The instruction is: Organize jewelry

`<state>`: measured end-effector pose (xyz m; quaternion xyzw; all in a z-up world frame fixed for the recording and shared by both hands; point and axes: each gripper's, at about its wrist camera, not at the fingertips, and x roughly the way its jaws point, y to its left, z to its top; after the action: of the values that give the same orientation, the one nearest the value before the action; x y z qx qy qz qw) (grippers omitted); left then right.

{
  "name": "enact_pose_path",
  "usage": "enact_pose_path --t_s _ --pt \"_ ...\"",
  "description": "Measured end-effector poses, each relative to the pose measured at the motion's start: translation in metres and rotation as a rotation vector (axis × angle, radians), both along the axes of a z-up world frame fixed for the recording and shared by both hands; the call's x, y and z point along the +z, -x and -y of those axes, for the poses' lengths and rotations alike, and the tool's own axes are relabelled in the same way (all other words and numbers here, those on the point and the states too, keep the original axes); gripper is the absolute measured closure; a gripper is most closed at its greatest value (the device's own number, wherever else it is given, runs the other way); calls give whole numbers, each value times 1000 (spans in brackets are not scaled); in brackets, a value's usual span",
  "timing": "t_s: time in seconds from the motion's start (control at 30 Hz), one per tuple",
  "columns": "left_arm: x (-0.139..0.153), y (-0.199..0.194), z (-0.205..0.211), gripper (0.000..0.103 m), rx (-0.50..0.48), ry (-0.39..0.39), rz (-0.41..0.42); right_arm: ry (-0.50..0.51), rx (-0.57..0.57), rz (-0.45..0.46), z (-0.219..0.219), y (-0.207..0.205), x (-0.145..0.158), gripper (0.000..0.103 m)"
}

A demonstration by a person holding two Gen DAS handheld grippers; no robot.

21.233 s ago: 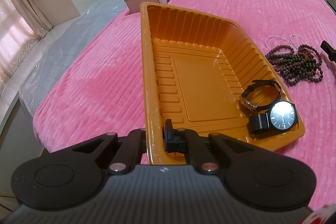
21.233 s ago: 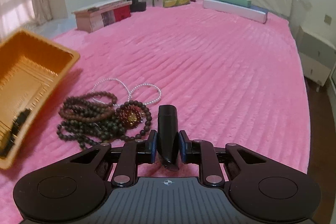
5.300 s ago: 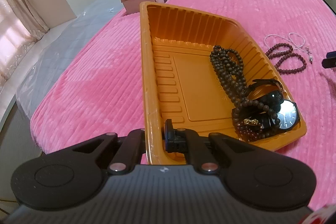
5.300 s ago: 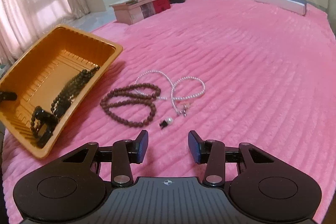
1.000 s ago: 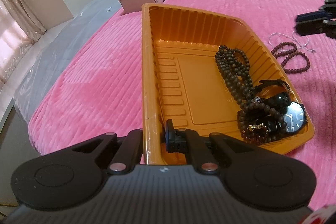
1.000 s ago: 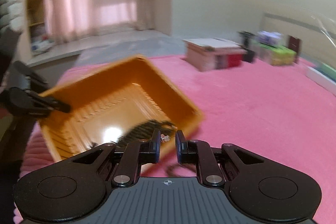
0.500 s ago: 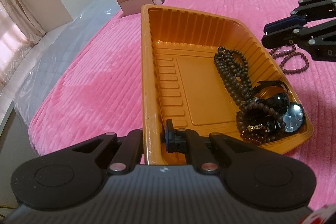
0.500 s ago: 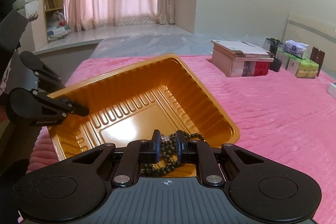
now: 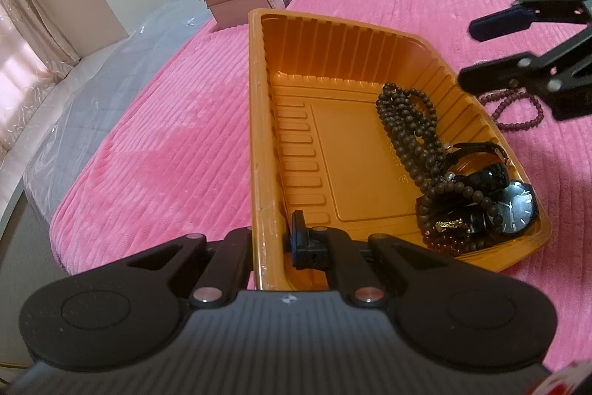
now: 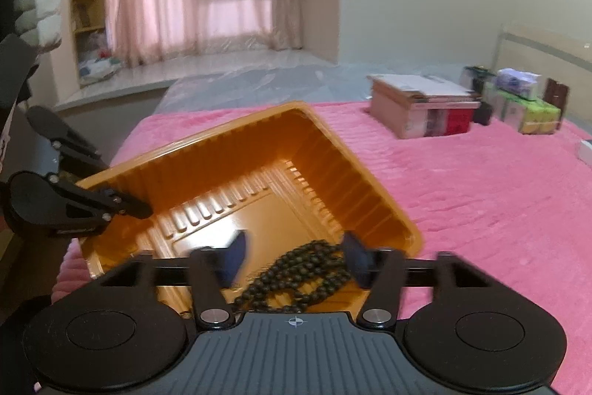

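The left gripper (image 9: 275, 243) pinches the thin rim of the shiny, ribbed orange plastic tray (image 9: 259, 121). Round dark bead strings (image 9: 407, 121) lie inside, right under the right gripper (image 10: 294, 254), whose empty jaws are opening.

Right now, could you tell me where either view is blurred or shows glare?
Right wrist view: the right hand-held gripper has motion-smeared fingers as its jaws open; the curtained window glows washed out. Left wrist view: sharp, with fisheye bending and soft sheen on the orange tray.
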<state>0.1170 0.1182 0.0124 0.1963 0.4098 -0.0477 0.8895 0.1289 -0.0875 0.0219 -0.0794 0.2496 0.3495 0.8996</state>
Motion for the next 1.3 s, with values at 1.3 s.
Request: enact_pose_path --t_s 1.3 --pt "1 1 1 100 14 -2 1 113 -419 -122 146 -26 -60 72"
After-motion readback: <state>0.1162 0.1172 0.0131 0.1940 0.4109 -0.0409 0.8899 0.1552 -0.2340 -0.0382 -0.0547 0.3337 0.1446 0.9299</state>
